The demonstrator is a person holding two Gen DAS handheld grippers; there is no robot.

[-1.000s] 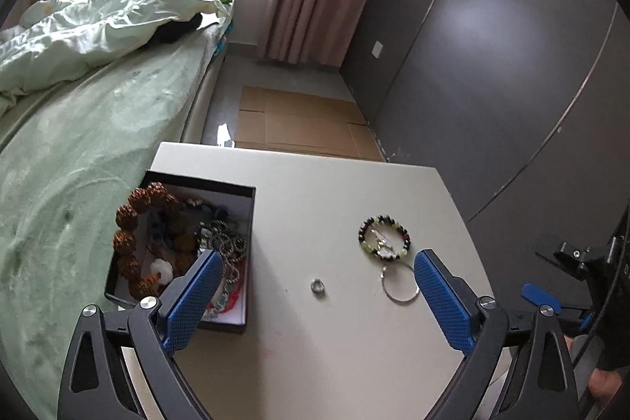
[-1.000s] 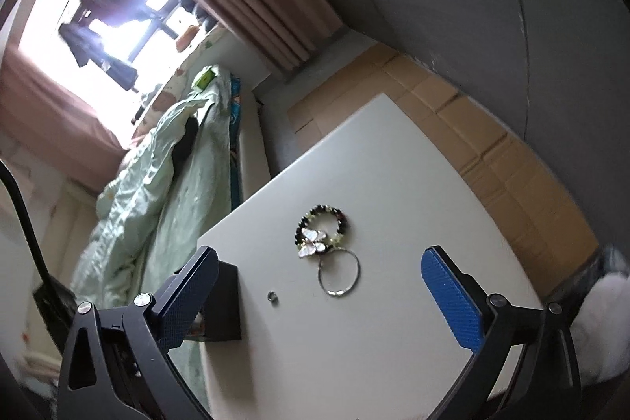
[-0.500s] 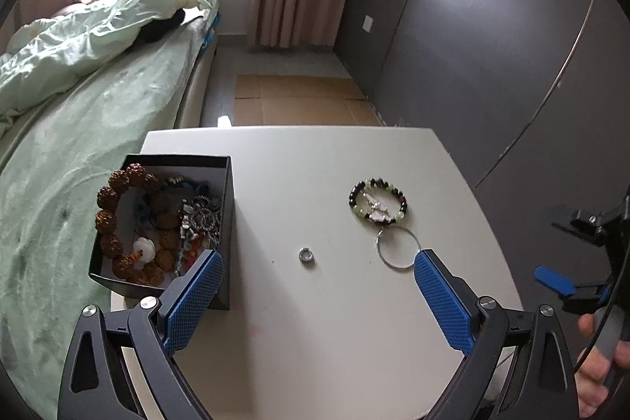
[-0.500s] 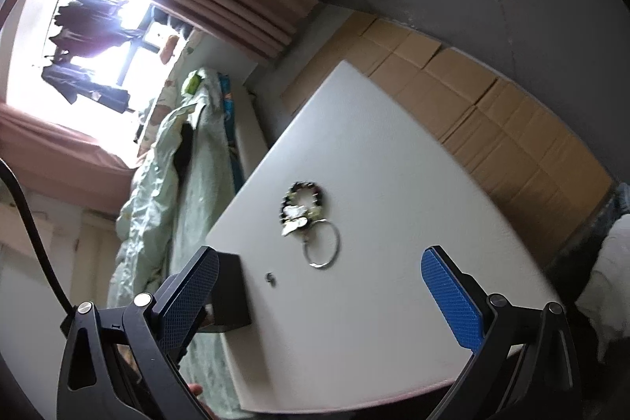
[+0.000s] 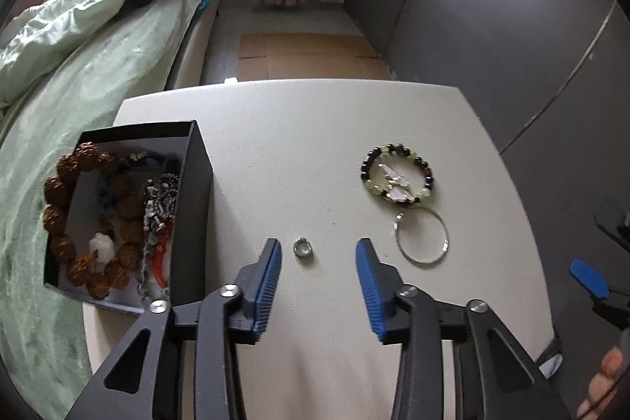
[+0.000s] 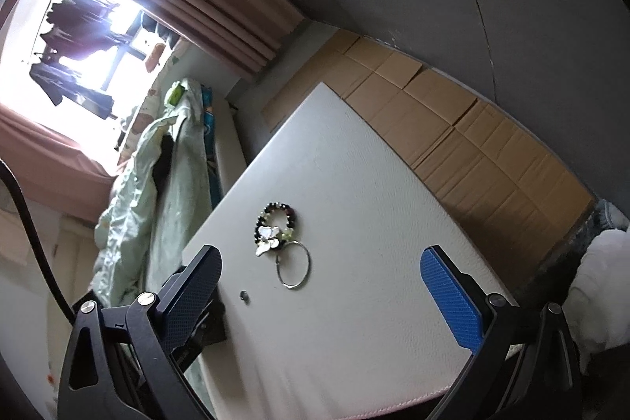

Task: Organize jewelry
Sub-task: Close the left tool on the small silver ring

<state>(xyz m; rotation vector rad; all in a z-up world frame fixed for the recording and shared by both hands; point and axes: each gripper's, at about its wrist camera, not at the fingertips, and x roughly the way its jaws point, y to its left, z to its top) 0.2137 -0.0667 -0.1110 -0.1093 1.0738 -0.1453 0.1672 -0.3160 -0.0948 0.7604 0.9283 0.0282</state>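
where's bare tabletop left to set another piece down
Free: the far strip of the white table beyond the black cardboard box, and the middle between that box and the dark beaded bracelet. Crowded: the box interior, and the near side by the small silver ring and thin wire hoop.

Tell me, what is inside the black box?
Inside the box lie a bracelet of big brown beads, a silver chain, something blue, a white piece and an orange-red one. These cover most of the bottom; anything beneath them is hidden.

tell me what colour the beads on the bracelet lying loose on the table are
Dark purple-black with several pale green ones on the bracelet; the left wrist view shows it best.
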